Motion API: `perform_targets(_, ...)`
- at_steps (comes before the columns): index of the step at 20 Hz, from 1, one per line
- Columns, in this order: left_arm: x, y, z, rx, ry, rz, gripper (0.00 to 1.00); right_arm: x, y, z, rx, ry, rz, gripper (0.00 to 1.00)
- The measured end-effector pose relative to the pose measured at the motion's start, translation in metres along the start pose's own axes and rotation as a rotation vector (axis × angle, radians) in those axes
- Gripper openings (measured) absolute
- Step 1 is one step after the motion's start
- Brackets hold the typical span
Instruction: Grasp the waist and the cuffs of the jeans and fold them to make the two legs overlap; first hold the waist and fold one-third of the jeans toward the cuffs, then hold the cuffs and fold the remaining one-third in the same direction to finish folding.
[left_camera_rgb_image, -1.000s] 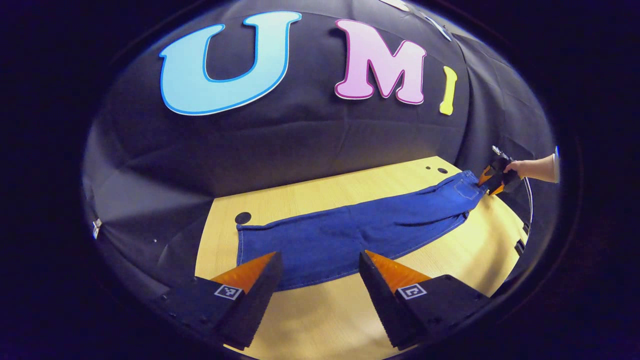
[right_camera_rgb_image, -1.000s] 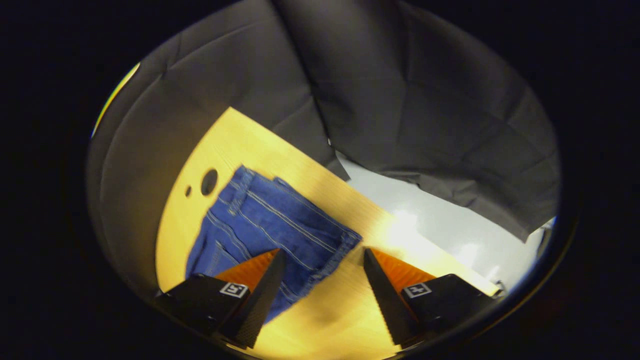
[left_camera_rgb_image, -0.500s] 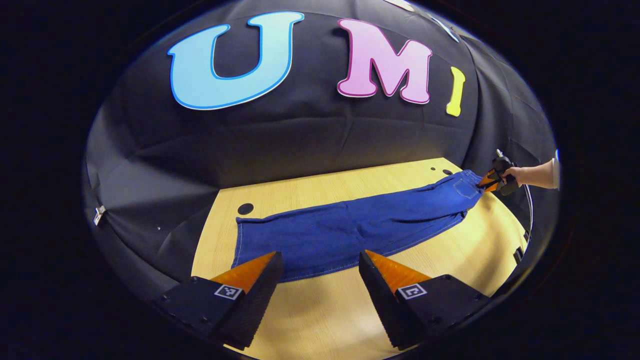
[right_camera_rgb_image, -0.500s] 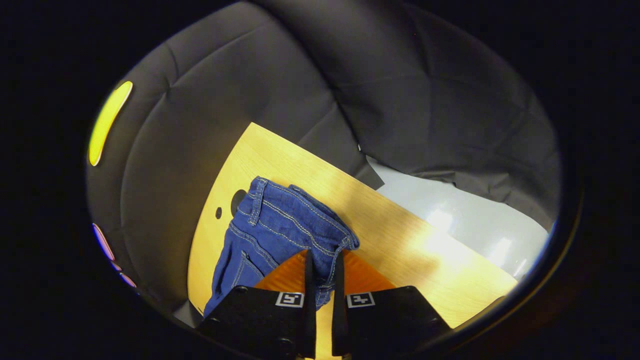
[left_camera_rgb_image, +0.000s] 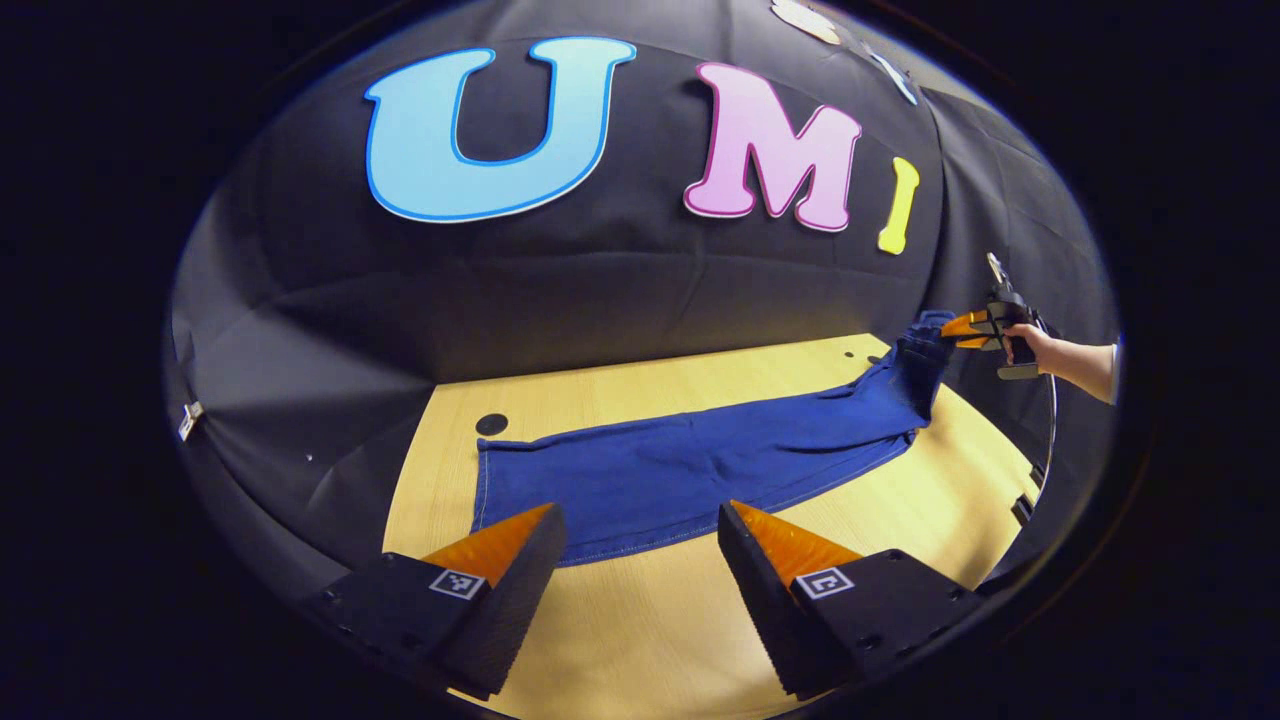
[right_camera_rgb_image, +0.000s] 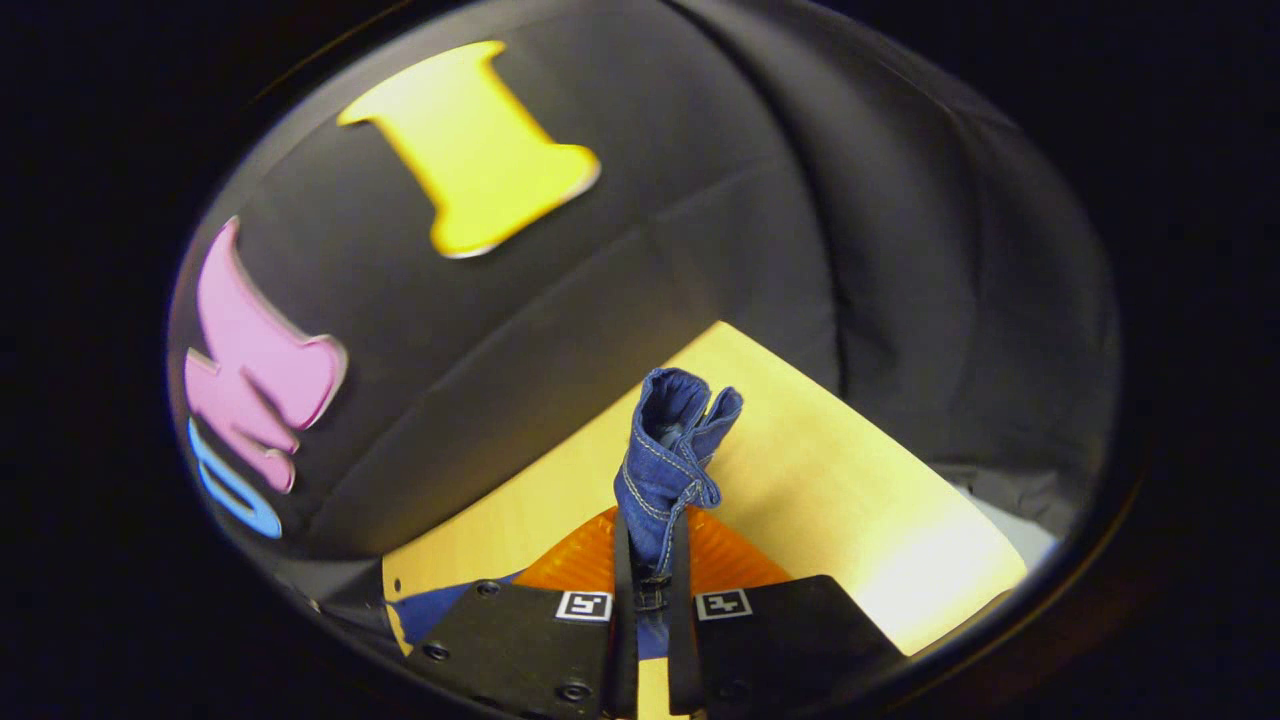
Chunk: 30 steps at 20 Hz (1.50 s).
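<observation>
Right gripper view: waist pinched upright between closed fingers, above table.

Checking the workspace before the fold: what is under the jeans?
The jeans lie flat on the wooden table, except the waist end, lifted by the right hand-held gripper shut on it. Whatever the cloth covers is hidden.

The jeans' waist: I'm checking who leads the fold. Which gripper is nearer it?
Right. The right gripper is clamped on the waist, lifting it; the left gripper hangs open at the cuffs.
</observation>
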<state>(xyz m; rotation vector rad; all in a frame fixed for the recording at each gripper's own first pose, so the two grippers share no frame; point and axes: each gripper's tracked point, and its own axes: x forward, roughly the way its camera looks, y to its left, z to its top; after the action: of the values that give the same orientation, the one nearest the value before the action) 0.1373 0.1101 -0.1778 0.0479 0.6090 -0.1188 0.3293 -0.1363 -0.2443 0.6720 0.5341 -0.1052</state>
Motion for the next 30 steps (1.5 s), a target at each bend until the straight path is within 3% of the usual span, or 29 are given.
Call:
perform_targets(5,-0.026,0.016,-0.015,0.007,-0.008,-0.029,0.96,-0.019,0.131,-0.050,-0.200,0.002,0.198,0.15)
perform_targets(8,-0.037,0.025,-0.031,-0.040,0.001,-0.021,0.96,-0.023,0.188,-0.135,-0.211,0.128,0.308,0.15)
perform_targets(11,-0.055,0.034,-0.049,-0.070,0.015,0.005,0.98,-0.012,0.183,-0.207,-0.265,0.293,0.325,0.15)
perform_targets(15,-0.069,0.040,-0.077,-0.155,0.046,0.030,0.97,0.005,0.174,-0.245,-0.228,0.406,0.279,0.15)
perform_targets(16,-0.069,0.042,-0.082,-0.174,0.057,0.036,0.97,0.005,0.173,-0.240,-0.186,0.412,0.283,0.17)
perform_targets(19,-0.067,0.050,-0.087,-0.230,0.071,0.044,0.97,-0.011,0.194,-0.242,-0.059,0.490,0.365,0.60)
perform_targets(21,-0.059,0.059,-0.079,-0.292,0.067,0.043,0.98,-0.028,0.203,-0.223,-0.052,0.486,0.437,0.89)
perform_targets(23,-0.037,0.066,-0.073,-0.375,0.081,0.034,0.97,-0.055,0.206,-0.194,-0.060,0.471,0.509,0.89)
perform_targets(26,-0.004,0.089,-0.098,-0.486,0.295,0.056,0.97,-0.094,0.183,-0.149,-0.126,0.428,0.554,0.89)
perform_targets(28,0.027,0.112,-0.106,-0.572,0.393,0.068,0.97,-0.118,0.161,-0.135,-0.178,0.412,0.554,0.89)
perform_targets(30,0.061,0.130,-0.095,-0.699,0.408,0.064,0.97,-0.137,0.132,-0.130,-0.217,0.410,0.524,0.89)
